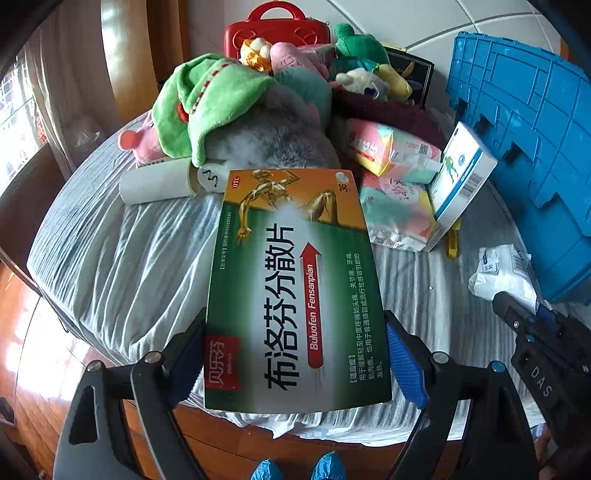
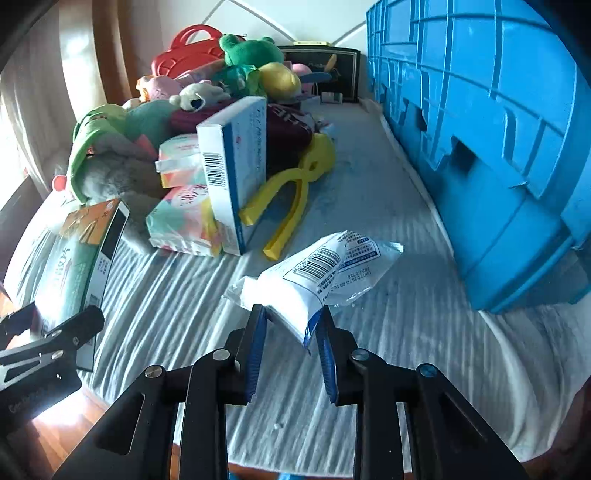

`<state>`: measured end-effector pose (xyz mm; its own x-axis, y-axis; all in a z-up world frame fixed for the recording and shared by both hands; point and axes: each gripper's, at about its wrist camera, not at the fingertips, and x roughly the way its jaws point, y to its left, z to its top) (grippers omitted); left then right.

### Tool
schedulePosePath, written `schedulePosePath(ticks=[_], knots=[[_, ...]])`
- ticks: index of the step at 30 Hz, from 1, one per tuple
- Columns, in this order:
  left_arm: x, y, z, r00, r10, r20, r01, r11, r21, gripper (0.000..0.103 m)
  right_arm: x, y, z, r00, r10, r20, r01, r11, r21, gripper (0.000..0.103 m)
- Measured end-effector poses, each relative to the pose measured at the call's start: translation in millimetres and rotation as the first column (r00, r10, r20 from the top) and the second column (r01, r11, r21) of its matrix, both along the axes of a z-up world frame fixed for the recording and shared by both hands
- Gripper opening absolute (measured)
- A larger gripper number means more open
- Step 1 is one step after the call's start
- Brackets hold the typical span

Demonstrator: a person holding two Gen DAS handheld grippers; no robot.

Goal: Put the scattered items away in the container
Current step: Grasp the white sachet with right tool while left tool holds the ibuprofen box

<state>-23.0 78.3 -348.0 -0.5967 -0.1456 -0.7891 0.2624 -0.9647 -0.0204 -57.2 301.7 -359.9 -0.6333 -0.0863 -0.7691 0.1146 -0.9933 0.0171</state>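
My left gripper (image 1: 295, 350) is shut on a green and orange medicine box (image 1: 295, 295) and holds it above the striped bed sheet; the box also shows in the right wrist view (image 2: 81, 251). My right gripper (image 2: 291, 332) is shut on a white plastic packet (image 2: 314, 280) with a barcode, just above the sheet; it also shows in the left wrist view (image 1: 506, 273). The blue crate (image 2: 498, 147) stands at the right, close to the packet. A white and blue box (image 2: 232, 166) leans on tissue packs (image 2: 181, 218).
A pile of plush toys (image 1: 229, 107), a red case (image 1: 277, 29), a white roll (image 1: 159, 184) and yellow tongs (image 2: 291, 199) lie at the back of the bed. The wooden bed edge (image 1: 258, 446) runs along the near side.
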Motion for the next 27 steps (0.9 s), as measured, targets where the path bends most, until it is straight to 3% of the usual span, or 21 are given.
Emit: schedulePosePath(ticks=[4, 6, 9, 11, 13, 16, 18, 20, 27], knots=[[1, -1, 35, 0.997, -0.036, -0.071, 0.035, 0.999, -0.027, 0.087, 15, -11, 24, 0.998, 0.023, -0.056, -0.022, 0.999, 0.029, 0.017], [8, -5, 46, 0.995, -0.051, -0.090, 0.048, 0.998, -0.033, 0.087, 18, -19, 37, 0.998, 0.018, -0.067, -0.017, 1.000, 0.017, 0.000], [14, -14, 52, 0.993, -0.065, -0.094, 0.062, 0.998, -0.028, 0.087, 21, -20, 45, 0.998, -0.015, -0.061, 0.013, 1.000, -0.025, 0.001], [19, -19, 48, 0.994, -0.078, -0.081, 0.076, 0.997, -0.026, 0.087, 22, -13, 36, 0.999, -0.053, -0.002, 0.053, 0.997, -0.057, 0.001], [23, -20, 40, 0.994, -0.091, -0.061, 0.090, 0.996, -0.023, 0.087, 28, -4, 23, 0.993, -0.104, 0.050, 0.107, 0.991, -0.075, 0.005], [23, -19, 26, 0.993, -0.108, -0.037, 0.108, 0.994, -0.011, 0.087, 40, 5, 9, 0.986, -0.141, 0.088, 0.150, 0.983, -0.104, 0.021], [21, -16, 17, 0.993, -0.115, -0.024, 0.115, 0.993, -0.012, 0.087, 41, 2, 6, 0.989, -0.128, 0.080, 0.135, 0.986, -0.095, 0.041], [18, -13, 8, 0.992, -0.122, -0.010, 0.122, 0.993, -0.009, 0.087, 41, -3, 6, 0.993, -0.103, 0.063, 0.108, 0.990, -0.086, 0.050], [12, 1, -14, 0.996, -0.091, 0.015, 0.091, 0.996, 0.017, 0.087, 28, -4, 6, 0.999, 0.015, 0.034, -0.015, 1.000, -0.014, 0.064]])
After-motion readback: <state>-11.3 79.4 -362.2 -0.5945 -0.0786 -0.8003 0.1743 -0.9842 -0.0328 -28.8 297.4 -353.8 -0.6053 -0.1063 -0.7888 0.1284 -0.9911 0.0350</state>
